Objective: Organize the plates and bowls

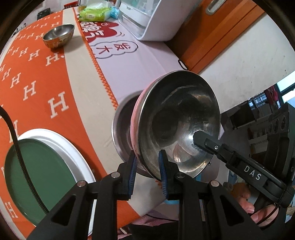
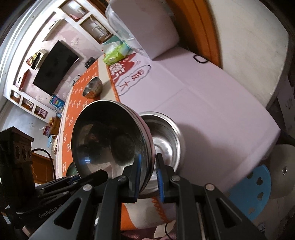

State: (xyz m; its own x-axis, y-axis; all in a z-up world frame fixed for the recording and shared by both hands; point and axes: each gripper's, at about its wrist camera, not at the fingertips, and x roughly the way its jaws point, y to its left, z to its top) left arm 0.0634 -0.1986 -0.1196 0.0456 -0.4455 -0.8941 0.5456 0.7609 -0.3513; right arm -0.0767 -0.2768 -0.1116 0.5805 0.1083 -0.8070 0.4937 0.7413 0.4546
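Observation:
A steel bowl with a pink outer band [image 1: 177, 121] is held tilted on its side above the table edge; it also shows in the right wrist view [image 2: 110, 140]. My left gripper [image 1: 147, 166] is shut on its near rim. My right gripper [image 2: 148, 175] is shut on the same rim, one finger [image 1: 202, 140] inside the bowl. A second steel bowl [image 1: 121, 129] sits just behind it on the white cloth, and shows in the right wrist view [image 2: 166, 140]. A third steel bowl [image 1: 59, 36] stands far back on the orange cloth. A green plate [image 1: 40, 179] lies on a white plate [image 1: 73, 147] at the left.
A white appliance [image 1: 147, 20] and a green packet [image 1: 94, 14] stand at the table's far end. An orange door [image 1: 212, 33] and white wall are to the right. A blue stool [image 2: 252, 192] sits below the table edge. A TV [image 2: 53, 68] hangs on the far wall.

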